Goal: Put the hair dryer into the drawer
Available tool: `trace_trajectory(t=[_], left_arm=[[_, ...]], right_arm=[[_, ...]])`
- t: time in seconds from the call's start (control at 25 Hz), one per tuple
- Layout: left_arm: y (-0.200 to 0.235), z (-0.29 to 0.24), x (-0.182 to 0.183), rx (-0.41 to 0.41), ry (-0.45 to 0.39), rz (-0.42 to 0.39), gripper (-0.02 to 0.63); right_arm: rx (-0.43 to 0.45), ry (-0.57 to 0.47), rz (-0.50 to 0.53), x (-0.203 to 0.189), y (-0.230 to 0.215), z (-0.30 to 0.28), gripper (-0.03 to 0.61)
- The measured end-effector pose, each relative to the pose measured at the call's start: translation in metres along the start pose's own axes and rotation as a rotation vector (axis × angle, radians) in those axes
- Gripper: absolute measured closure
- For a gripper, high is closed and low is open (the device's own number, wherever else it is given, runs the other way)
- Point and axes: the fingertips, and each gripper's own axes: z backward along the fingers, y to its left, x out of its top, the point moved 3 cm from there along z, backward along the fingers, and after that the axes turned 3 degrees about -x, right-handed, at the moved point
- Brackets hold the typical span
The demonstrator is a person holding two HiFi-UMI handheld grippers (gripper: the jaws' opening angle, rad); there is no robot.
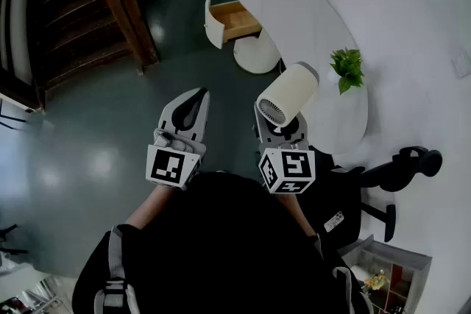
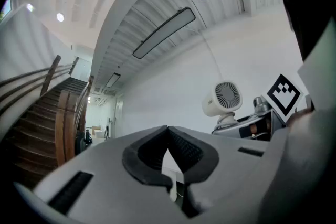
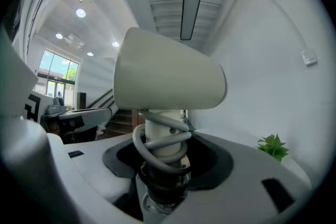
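Dark-clothed torso of the person point(image 1: 221, 246): nearest item, filling the lower head view, with both forearms reaching forward from it.

1. White kidney-shaped table point(image 1: 294, 11): stands ahead, well apart from both tools.
2. Pale wooden drawer with white front point(image 1: 234, 20): pulled out at the table's left end; what shows of its interior looks bare. Destination.
3. Cream cylindrical hair dryer with grilled rear intake point(image 1: 288, 92): the task's thing, carried in the air, not yet near the drawer. Its barrel lies across the jaws and its handle runs down between them.
4. Right tool point(image 3: 165, 168): clamped on the dryer's handle.
5. Left tool point(image 1: 190, 101): jaws together, nothing between them.
6. Grey coiled cord point(image 3: 157, 139): wound round the handle just above the grip.
7. Small green potted plant point(image 1: 346, 68): on the table, beside the dryer as seen from above.

Handling, as judged: carry phase. Approach the drawer from its open front, keep the clamp firm, turn the barrel along the drawer's length, lower it until it rests, then release. The cord should stay bundled so no loop catches the drawer's edge. The free tool could steady the drawer front.

Pose: both tools are side by side, about level, pointing ahead toward the table.
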Motion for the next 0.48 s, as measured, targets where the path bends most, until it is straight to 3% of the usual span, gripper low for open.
trace_trajectory(t=[0.48], left_arm=[[-0.019, -0.023, 0.0, 0.017, -0.03, 0.014, 0.606]], right_arm=[[0.014, -0.013, -0.03, -0.001, -0.028, -0.003, 0.336]])
